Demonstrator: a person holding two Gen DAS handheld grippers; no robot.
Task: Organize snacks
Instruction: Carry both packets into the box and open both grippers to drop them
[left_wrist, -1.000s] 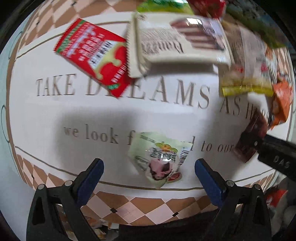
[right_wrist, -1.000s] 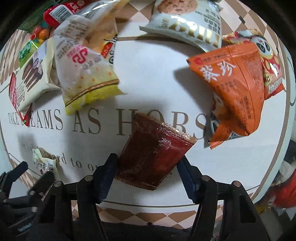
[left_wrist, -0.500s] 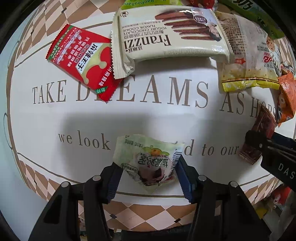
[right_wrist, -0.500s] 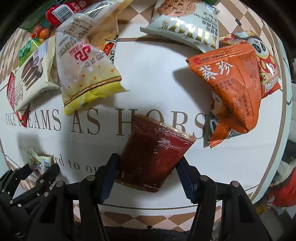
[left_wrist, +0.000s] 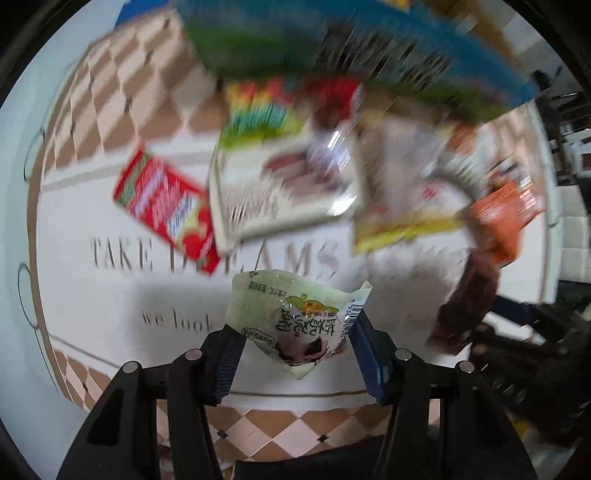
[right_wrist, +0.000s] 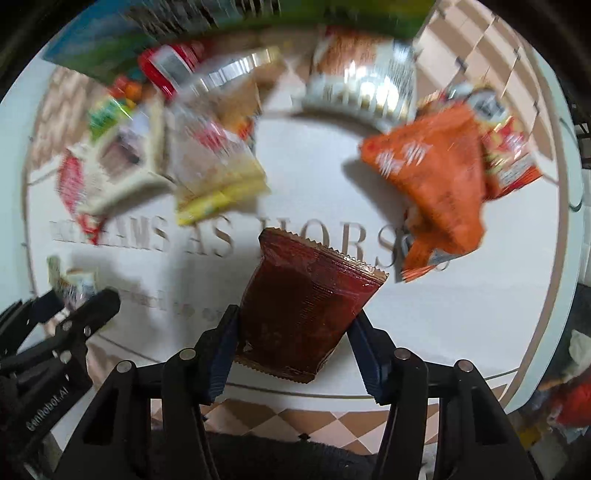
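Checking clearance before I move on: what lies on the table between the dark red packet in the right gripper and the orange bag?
Nothing: the right wrist view shows only bare white table, with printed lettering, between the dark red packet and the orange bag.

Motion blur smears the far snack packets and a blue-green box beyond reading.

Round printed tabletop

White round table bears grey lettering and a tan-and-cream diamond-check border; surroundings beyond its rim are dark and blurred.
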